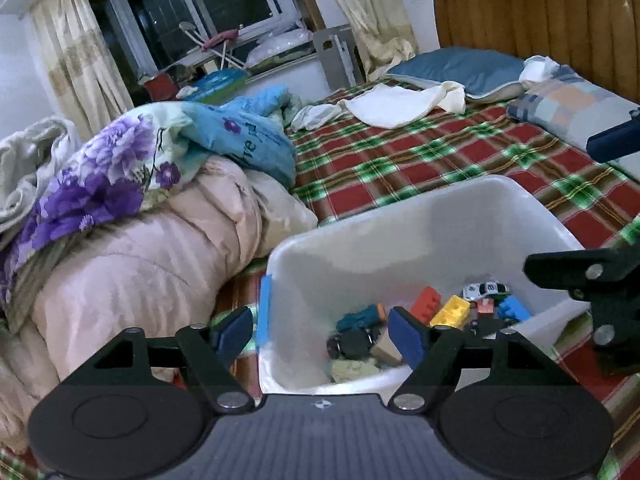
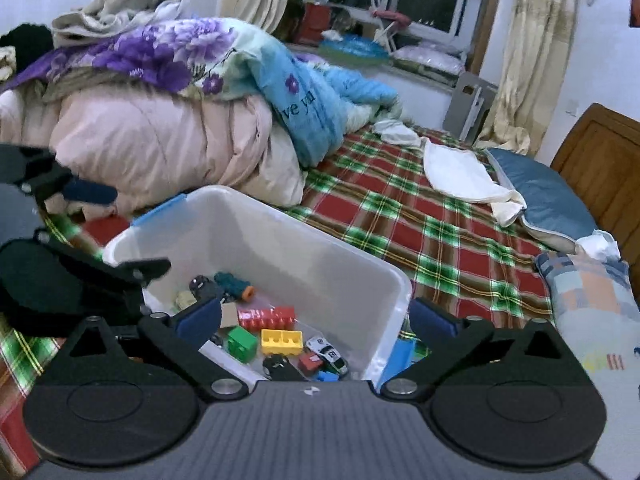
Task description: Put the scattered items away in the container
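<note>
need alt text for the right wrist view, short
An open right tool hovers empty over a white plastic bin on a red-and-green plaid bedspread. The bin holds toy bricks, including a yellow brick, and a white toy car. The left tool enters from the left edge.

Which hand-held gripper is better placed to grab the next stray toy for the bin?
Neither has a clear edge. Both the left hand-held gripper and the right hand-held gripper hang open and empty over the white bin, and no stray toy shows on the plaid bedspread.
</note>
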Demonstrator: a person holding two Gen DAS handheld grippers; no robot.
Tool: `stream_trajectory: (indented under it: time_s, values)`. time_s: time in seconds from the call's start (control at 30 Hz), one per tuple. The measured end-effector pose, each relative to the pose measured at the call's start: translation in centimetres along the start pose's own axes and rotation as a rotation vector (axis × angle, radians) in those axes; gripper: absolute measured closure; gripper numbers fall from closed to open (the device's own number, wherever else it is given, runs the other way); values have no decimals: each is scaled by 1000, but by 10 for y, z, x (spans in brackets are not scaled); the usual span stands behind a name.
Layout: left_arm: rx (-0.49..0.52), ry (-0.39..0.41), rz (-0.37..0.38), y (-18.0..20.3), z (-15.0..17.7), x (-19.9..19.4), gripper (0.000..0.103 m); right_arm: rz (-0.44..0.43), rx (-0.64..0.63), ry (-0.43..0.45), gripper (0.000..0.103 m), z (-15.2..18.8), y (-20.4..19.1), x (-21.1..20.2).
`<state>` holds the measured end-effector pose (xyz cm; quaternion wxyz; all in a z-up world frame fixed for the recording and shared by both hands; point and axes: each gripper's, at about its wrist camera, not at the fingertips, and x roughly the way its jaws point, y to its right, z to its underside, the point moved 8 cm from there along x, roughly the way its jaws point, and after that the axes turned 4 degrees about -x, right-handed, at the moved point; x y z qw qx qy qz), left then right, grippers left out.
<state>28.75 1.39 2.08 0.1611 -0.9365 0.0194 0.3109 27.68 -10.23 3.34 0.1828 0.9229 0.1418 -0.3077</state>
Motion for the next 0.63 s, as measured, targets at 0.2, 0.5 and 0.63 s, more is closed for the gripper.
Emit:
stream_trajectory:
  time_s: [0.2, 0.5, 0.63]
  values:
    - [5, -40, 12, 4, -5, 12, 25, -8, -49, -53, 0, 1, 4, 9]
    - [54, -20, 36, 18, -9, 15, 25, -18, -43, -93, 0, 6, 12, 20]
    - [56, -21, 28, 19, -9, 18, 19, -17, -45, -110, 0, 7, 14, 22]
